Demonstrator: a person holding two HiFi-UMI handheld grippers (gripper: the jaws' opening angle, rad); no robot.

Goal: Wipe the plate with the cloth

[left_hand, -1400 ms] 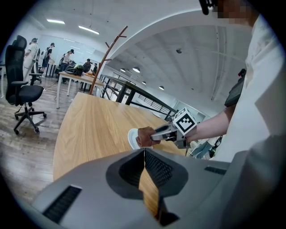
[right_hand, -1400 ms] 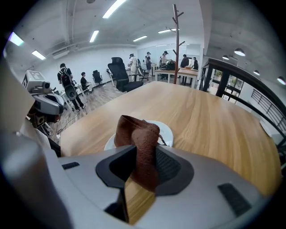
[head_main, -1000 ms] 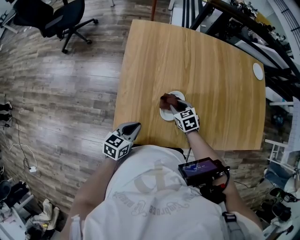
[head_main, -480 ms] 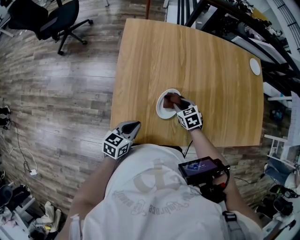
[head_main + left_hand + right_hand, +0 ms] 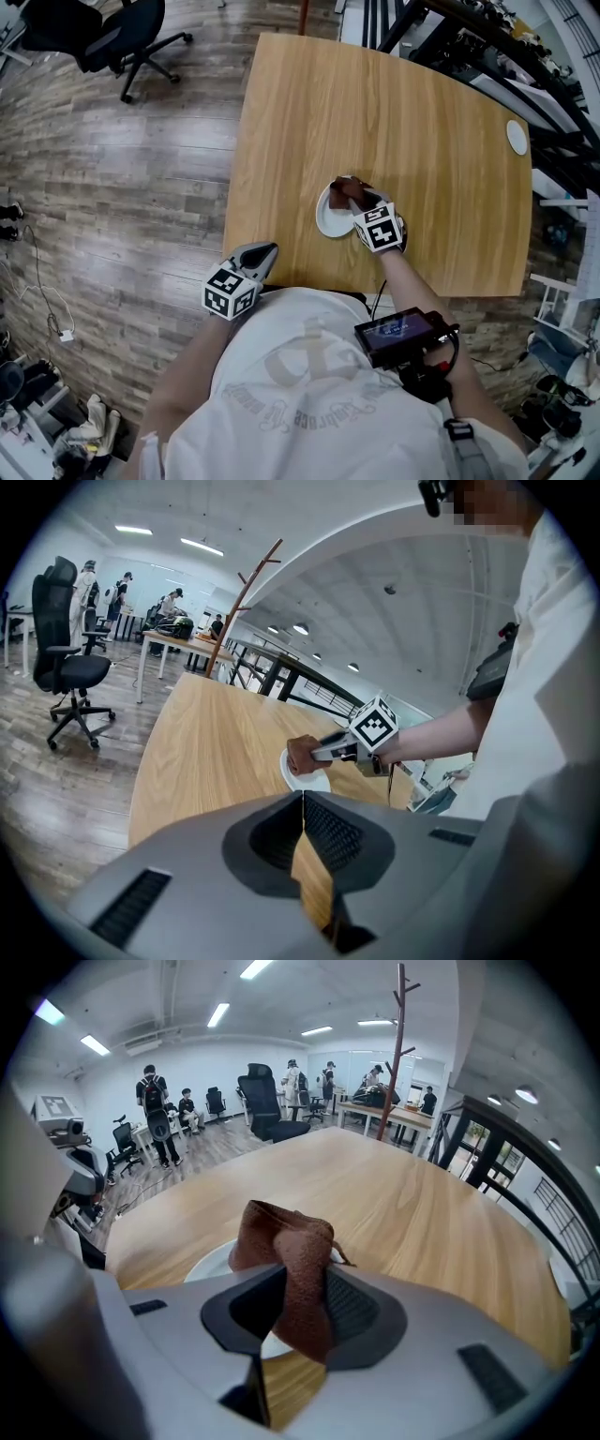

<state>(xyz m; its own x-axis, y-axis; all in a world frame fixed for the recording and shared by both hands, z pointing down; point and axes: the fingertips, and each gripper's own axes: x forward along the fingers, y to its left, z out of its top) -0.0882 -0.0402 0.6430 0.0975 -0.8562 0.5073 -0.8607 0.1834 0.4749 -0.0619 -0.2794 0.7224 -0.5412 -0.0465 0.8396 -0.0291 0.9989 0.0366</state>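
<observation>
Right gripper [image 5: 298,1312] sits low over the counter [image 5: 422,131], close to the middle of its near edge, above the white plate [image 5: 329,218]; I see its jaws clamped on the bunched brown cloth [image 5: 286,1241], which lies over the plate's far-right rim. Left gripper [image 5: 303,808] waits by the counter's near-left corner, jaws closed on nothing.

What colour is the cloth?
Brown. The cloth shows best in the right gripper view.
</observation>
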